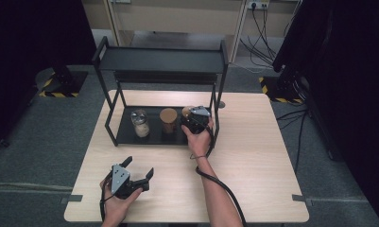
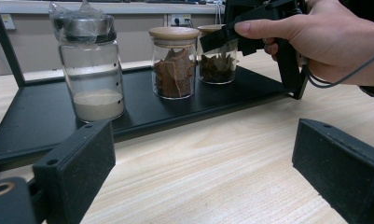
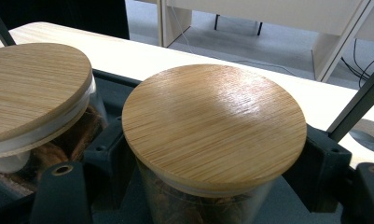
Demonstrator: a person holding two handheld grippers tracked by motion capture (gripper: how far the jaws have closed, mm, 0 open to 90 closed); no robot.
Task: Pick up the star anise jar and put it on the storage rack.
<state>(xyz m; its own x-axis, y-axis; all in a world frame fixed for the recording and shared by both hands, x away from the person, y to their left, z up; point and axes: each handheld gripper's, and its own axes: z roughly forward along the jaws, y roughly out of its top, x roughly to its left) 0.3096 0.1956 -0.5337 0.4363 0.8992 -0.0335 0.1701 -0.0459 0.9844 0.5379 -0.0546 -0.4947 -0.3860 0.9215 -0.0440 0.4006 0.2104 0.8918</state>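
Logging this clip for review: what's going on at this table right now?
A person works with two hand-held grippers at a wooden table. The right gripper is shut on the bamboo-lidded glass jar at the right end of the black rack's tray, which also holds a similar jar and a plastic-covered jar of pale powder. The left gripper rests open on the table, holding nothing.

Rack (image 1: 161,59) stands at the far middle of the surface (image 1: 253,156); its tray (image 1: 128,135) lies on the surface under the top shelf. Three jars in a row on the tray: left jar (image 1: 140,123), middle jar (image 1: 168,120), right jar (image 2: 217,63). Right tongs (image 1: 195,124) straddle the right jar. Left tongs (image 1: 139,166) sit in front of the tray, near the front-left edge.
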